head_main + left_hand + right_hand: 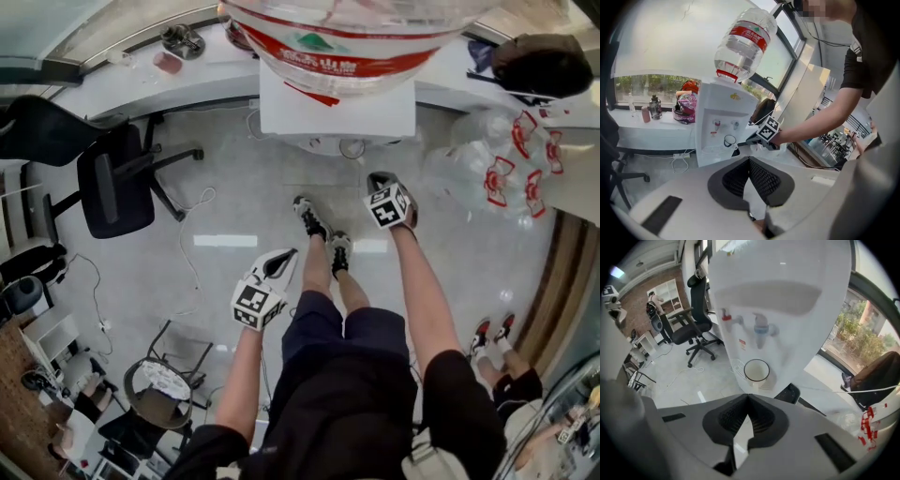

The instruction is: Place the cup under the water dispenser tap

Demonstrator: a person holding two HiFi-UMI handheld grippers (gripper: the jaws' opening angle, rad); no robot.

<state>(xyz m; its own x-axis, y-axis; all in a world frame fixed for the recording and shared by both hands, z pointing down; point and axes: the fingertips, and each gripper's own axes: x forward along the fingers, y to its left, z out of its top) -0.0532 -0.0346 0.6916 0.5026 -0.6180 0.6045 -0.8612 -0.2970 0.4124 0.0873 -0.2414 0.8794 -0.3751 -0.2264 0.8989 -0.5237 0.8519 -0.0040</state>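
A white cup with a dark rim (756,370) stands on the drip tray of the white water dispenser (778,310), below the blue tap (760,327) and to the right of the red tap (725,316). The left gripper view shows the cup (730,140) on that tray too. My right gripper (748,395) is shut and empty, a little above and in front of the cup; from the left it shows next to the tray (747,139). My left gripper (749,159) is shut with nothing in it, held back from the dispenser (337,112). Both grippers, left (283,260) and right (380,180), hang over the floor.
A large water bottle (743,44) sits upside down on the dispenser. A black office chair (117,187) stands to the left, with a cable (192,244) on the floor. Empty bottles (497,159) lie at the right. Behind the dispenser is a window ledge (651,123) with small items.
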